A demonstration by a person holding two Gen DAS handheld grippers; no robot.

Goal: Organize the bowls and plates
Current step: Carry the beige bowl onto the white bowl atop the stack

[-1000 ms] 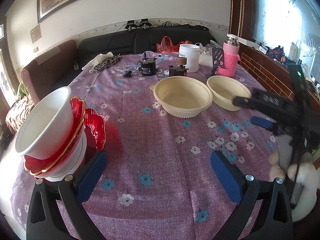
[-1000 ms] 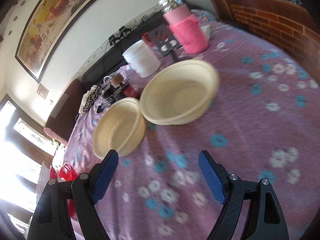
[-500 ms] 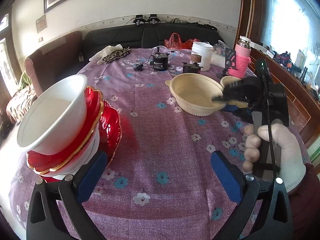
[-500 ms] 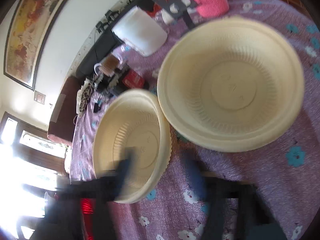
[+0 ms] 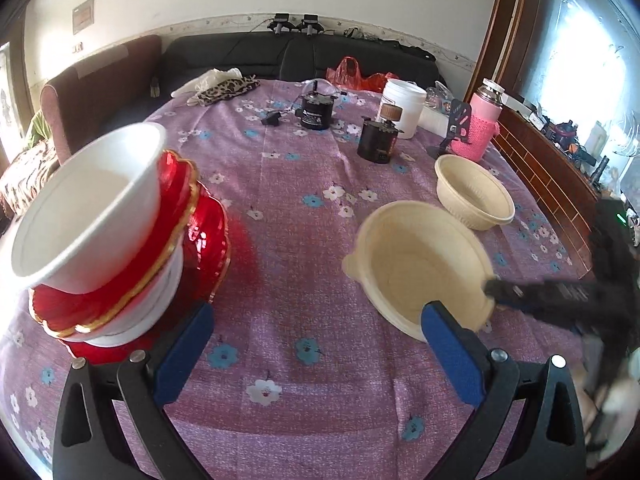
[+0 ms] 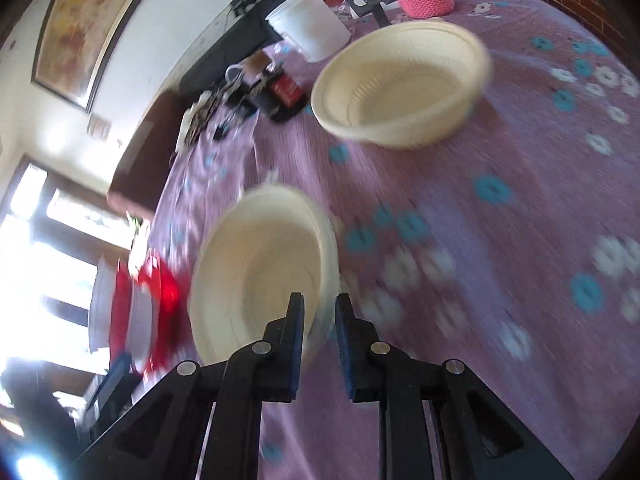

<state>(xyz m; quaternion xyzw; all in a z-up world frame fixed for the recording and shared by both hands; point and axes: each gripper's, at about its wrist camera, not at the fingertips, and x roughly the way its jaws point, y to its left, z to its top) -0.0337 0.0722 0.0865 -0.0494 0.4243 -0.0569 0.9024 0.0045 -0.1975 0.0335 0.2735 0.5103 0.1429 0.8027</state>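
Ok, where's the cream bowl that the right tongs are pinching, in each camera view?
Left wrist view: the held cream bowl is right of centre, its near rim pinched by the right tongs.
Right wrist view: low centre-left, rim between the tongs.
Shared landmark: the second cream bowl, beyond it in both.

**A lived-in home sitting room**

This is a household room. A dark sofa (image 5: 320, 56) runs along the far wall, with a maroon armchair (image 5: 92, 92) at the far left. A framed painting (image 6: 92, 12) hangs above on the pale wall. The table (image 5: 300, 240) wears a purple cloth printed with flowers. At its far side stand everyday things: a white tub (image 5: 402, 106), a pink knit-sleeved flask (image 5: 482, 128), a red plastic bag (image 5: 352, 76). On the right, a bright window (image 5: 580, 52) sits above a brick-patterned sill (image 5: 540, 160) cluttered with small objects.
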